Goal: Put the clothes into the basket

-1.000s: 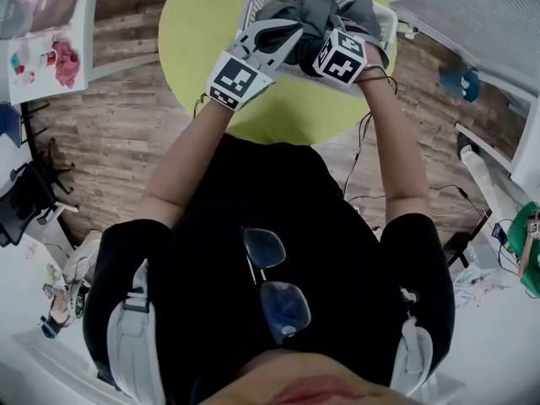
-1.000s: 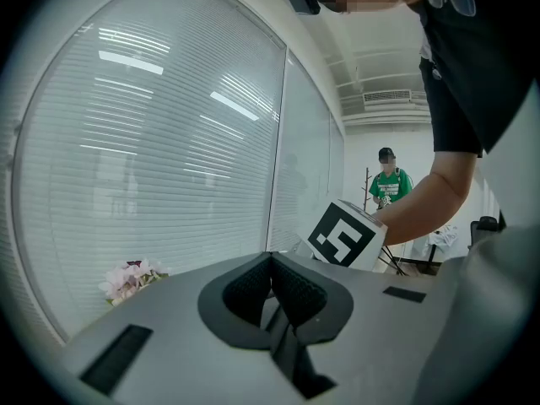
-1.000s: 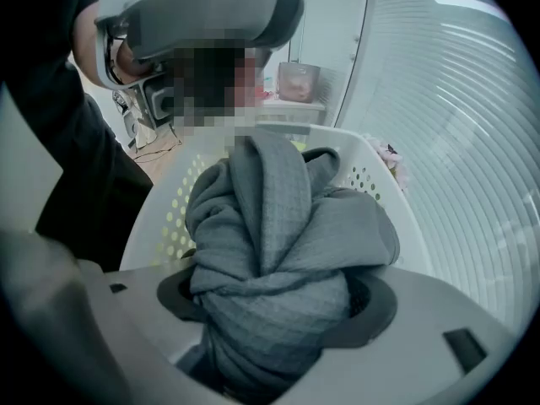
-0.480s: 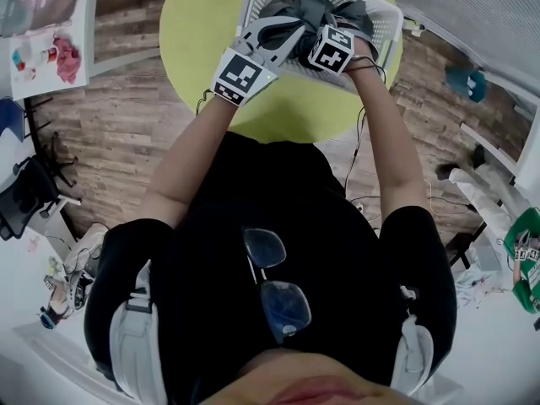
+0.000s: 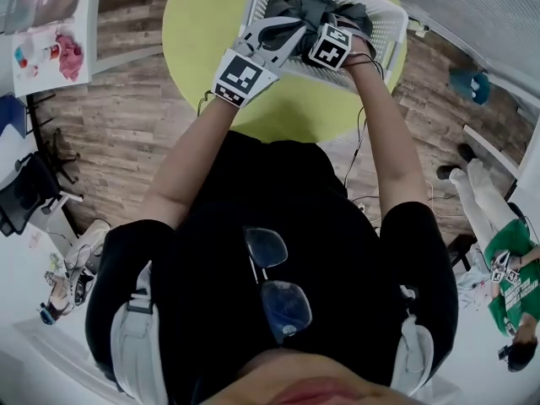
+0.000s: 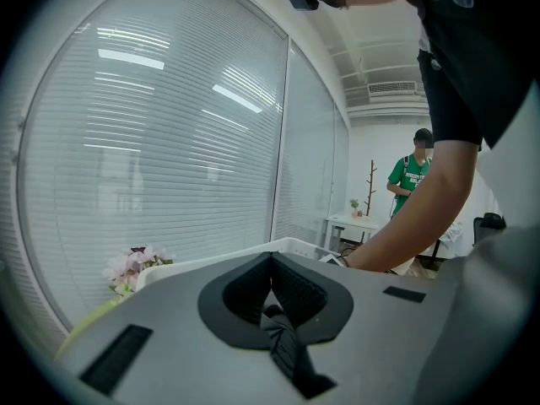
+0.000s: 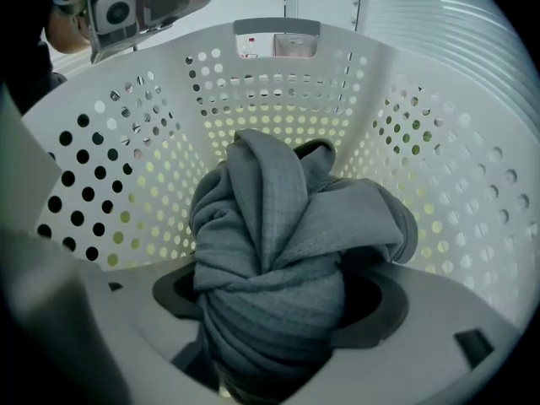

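A white perforated basket (image 5: 384, 32) stands on a round yellow-green table (image 5: 207, 24), with bunched grey clothes (image 5: 308, 7) inside it. My left gripper (image 5: 295, 30) reaches over the basket's near rim. In the left gripper view its jaws (image 6: 270, 264) meet on a thin twisted strand of dark cloth (image 6: 285, 348). My right gripper (image 5: 339, 25) points down into the basket. A thick twisted bundle of the grey clothes (image 7: 278, 251) fills the gap of my right gripper (image 7: 274, 298), whose jaws are opening while the pads still touch it. The basket wall (image 7: 278, 83) rises all round the bundle.
Wooden floor surrounds the table. A white desk with small items (image 5: 51, 32) is at the upper left, and a black chair (image 5: 21, 197) lower on the left. A person in a green shirt (image 5: 510, 277) stands at the lower right. Cables (image 5: 363, 197) trail on the floor.
Both grippers have moved a little farther over the basket, and the grey clothes sit lower inside it. A person in green has come into view at the lower right.
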`<state>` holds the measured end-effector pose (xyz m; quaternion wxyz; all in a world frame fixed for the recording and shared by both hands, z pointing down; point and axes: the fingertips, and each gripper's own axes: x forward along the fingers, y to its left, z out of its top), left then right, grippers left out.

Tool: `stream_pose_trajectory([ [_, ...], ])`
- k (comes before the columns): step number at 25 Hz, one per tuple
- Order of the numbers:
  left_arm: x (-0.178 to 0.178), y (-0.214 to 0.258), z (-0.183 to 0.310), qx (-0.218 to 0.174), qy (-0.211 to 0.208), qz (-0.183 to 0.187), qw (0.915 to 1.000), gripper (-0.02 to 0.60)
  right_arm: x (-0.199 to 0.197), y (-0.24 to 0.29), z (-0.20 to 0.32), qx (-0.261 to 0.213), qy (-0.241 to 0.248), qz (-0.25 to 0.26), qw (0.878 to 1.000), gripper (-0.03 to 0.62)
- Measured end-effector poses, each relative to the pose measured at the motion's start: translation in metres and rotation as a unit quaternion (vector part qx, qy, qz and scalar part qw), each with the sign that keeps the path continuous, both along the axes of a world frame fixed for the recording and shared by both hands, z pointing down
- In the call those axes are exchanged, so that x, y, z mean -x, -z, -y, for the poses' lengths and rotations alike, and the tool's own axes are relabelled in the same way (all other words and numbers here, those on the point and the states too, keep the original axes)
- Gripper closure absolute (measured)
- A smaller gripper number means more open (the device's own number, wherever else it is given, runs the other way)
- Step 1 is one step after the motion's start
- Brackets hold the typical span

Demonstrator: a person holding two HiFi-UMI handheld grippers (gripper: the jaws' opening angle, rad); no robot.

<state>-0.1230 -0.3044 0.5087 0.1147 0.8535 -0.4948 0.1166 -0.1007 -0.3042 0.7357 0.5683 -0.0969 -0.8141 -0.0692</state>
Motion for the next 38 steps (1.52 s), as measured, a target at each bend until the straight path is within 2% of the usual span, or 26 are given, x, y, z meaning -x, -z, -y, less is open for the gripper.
stream_pose_trajectory([
  [6,-0.001,0.002,-0.005,-0.003,-0.006,0.000,1.0000,0.571,-0.001,-0.001,0.003,-0.003,-0.022,-0.001,1.000,0.180],
  [14,-0.002,0.014,-0.014,-0.014,-0.018,0.000,0.9997,0.571,-0.008,0.039,0.009,-0.002,-0.048,0.008,0.999,0.174],
  [19,-0.003,0.027,-0.021,-0.023,-0.027,0.000,0.9994,0.572,-0.010,0.090,0.011,-0.004,-0.076,0.049,0.996,0.175],
  [23,-0.002,0.040,-0.029,-0.033,-0.035,-0.004,0.9988,0.571,-0.007,0.139,0.006,-0.006,-0.112,0.106,0.988,0.175],
  [27,0.000,0.057,-0.040,-0.043,-0.042,-0.018,0.9980,0.571,-0.009,0.188,-0.007,0.004,-0.166,0.176,0.970,0.177],
  [32,0.002,0.075,-0.059,-0.056,-0.057,-0.020,0.9966,0.571,-0.020,0.245,-0.025,-0.006,-0.213,0.252,0.944,0.178],
  [35,0.003,0.086,-0.070,-0.063,-0.065,-0.025,0.9956,0.571,-0.021,0.274,-0.040,-0.006,-0.236,0.305,0.923,0.183],
  [38,0.005,0.098,-0.079,-0.067,-0.074,-0.032,0.9945,0.571,-0.019,0.302,-0.056,-0.002,-0.255,0.369,0.894,0.195],
])
